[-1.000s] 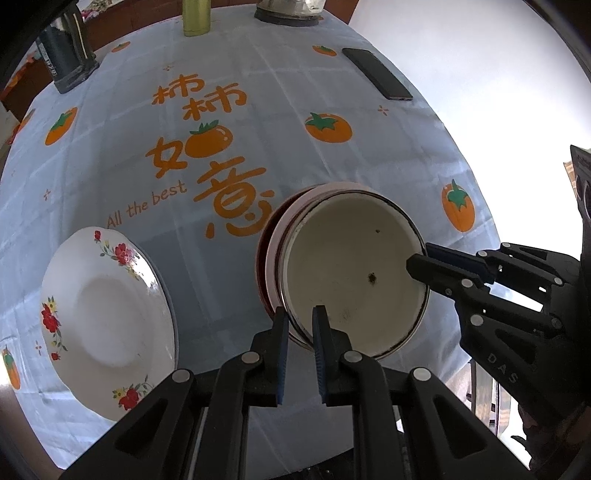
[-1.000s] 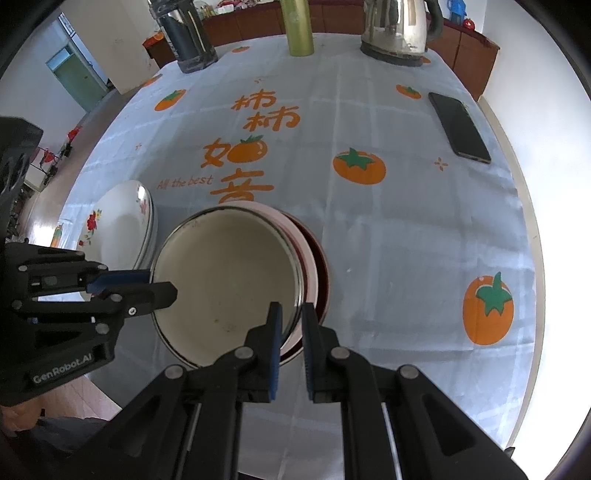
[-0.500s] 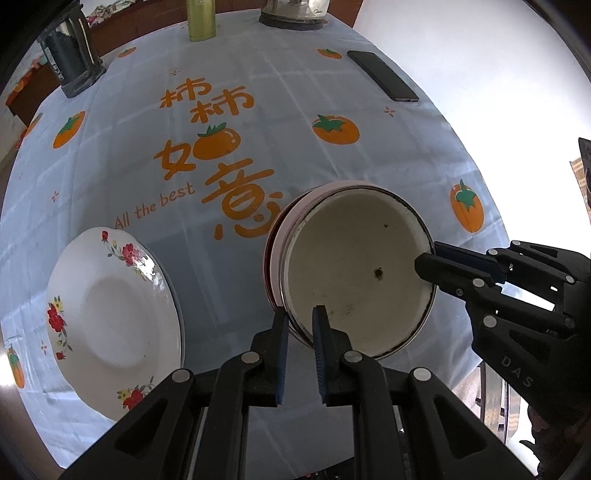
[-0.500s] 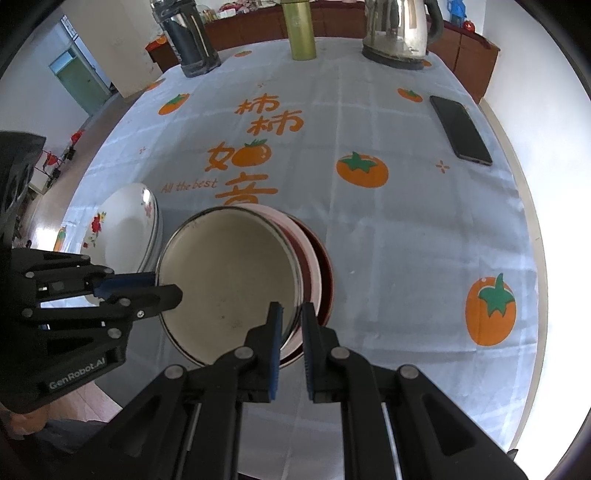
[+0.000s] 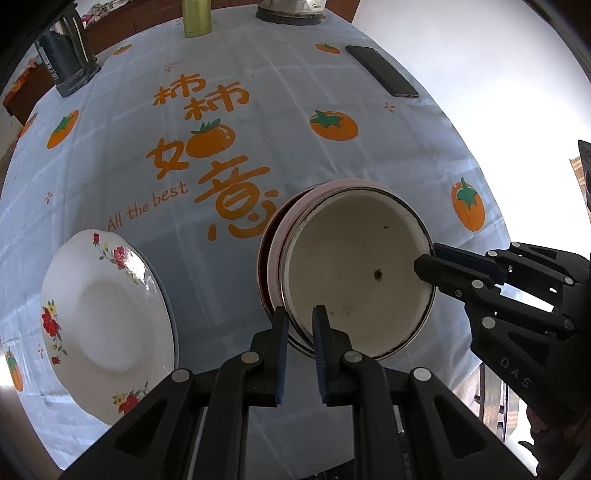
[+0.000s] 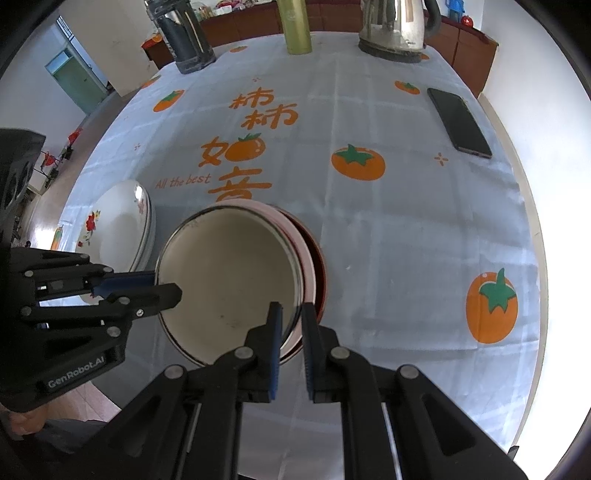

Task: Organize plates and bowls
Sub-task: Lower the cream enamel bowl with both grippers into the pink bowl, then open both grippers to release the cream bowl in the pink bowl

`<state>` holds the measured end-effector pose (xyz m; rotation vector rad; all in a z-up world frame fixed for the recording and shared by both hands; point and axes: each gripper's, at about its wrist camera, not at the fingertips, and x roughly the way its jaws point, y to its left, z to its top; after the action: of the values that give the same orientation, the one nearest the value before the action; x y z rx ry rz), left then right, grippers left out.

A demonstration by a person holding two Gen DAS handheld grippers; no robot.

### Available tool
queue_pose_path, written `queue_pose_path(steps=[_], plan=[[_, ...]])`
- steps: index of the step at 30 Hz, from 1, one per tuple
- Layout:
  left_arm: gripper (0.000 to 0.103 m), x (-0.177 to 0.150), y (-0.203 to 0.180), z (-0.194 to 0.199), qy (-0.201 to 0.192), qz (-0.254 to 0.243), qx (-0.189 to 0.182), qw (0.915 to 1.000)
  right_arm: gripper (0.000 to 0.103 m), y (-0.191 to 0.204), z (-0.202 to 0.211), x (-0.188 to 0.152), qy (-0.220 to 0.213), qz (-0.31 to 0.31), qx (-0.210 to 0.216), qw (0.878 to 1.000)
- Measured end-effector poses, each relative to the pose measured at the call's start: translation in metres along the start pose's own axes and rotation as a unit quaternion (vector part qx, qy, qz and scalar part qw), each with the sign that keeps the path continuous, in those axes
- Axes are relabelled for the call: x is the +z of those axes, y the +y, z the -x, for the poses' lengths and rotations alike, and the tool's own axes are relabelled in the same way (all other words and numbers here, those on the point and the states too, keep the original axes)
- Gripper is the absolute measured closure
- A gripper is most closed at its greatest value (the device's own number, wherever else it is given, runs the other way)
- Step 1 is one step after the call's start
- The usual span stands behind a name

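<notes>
Two hand-held grippers on one cream bowl (image 5: 354,273), I'm seeing both pinch its dark rim. Left hand-held gripper (image 5: 300,334) is nearly closed on the rim at 6 o'clock in its own view; right hand-held gripper (image 6: 291,332) is clamped on the rim at 5 o'clock in its view. Bowl sits nested in a pink bowl (image 6: 295,229) and a dark red bowl (image 6: 319,266), near the tabletop's (image 6: 406,240) front edge. Flowered plate (image 5: 99,317) at 9 o'clock, apart from the stack, close to the left edge. Open cloth runs to 12 o'clock; far side has a phone (image 6: 460,122), kettle (image 6: 395,29), green bottle (image 6: 295,26) and dark jug (image 6: 184,37). Persimmon-print cloth, white walls around.
</notes>
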<state>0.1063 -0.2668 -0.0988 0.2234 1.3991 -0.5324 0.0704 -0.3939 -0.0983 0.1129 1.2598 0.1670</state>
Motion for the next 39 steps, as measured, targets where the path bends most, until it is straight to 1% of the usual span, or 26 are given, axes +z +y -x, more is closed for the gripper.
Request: queue_pose_path(steps=[23,24,27,30,33,35,36,37,38,39], plan=[[0.088,0.005,0.003,-0.003,0.002,-0.002,-0.005,1.0000,0.092,0.000,-0.004,0.006,0.002,0.008,-0.007,1.000],[0.088,0.005,0.003,-0.002,0.002,-0.001,-0.006,1.0000,0.091,-0.001,-0.005,0.006,0.003,0.007,-0.006,1.000],[0.082,0.005,0.004,-0.003,0.005,0.005,-0.011,0.9999,0.089,0.000,-0.006,0.006,0.005,0.008,-0.001,1.000],[0.082,0.005,0.001,-0.002,0.003,0.001,-0.009,1.0000,0.086,0.000,-0.006,0.007,0.003,0.006,0.005,1.000],[0.081,0.005,-0.002,-0.001,0.002,-0.005,-0.003,1.0000,0.081,0.001,-0.007,0.006,0.004,0.007,0.006,1.000],[0.077,0.004,-0.006,0.003,-0.008,-0.016,0.014,0.9997,0.080,0.001,-0.007,0.006,0.004,0.007,0.006,1.000],[0.066,0.004,-0.006,0.005,-0.013,-0.019,0.014,0.9996,0.078,0.001,-0.007,0.006,0.006,0.007,0.007,1.000],[0.053,0.003,-0.007,0.010,-0.020,-0.023,0.011,0.9995,0.071,0.002,-0.006,0.006,0.005,0.008,0.009,1.000],[0.049,0.002,-0.006,0.012,-0.024,-0.019,0.012,0.9995,0.063,0.003,-0.002,0.006,0.000,0.010,0.014,1.000],[0.042,0.002,-0.003,0.015,-0.027,-0.013,0.008,0.9995,0.063,0.003,0.003,0.006,-0.007,0.008,0.014,1.000]])
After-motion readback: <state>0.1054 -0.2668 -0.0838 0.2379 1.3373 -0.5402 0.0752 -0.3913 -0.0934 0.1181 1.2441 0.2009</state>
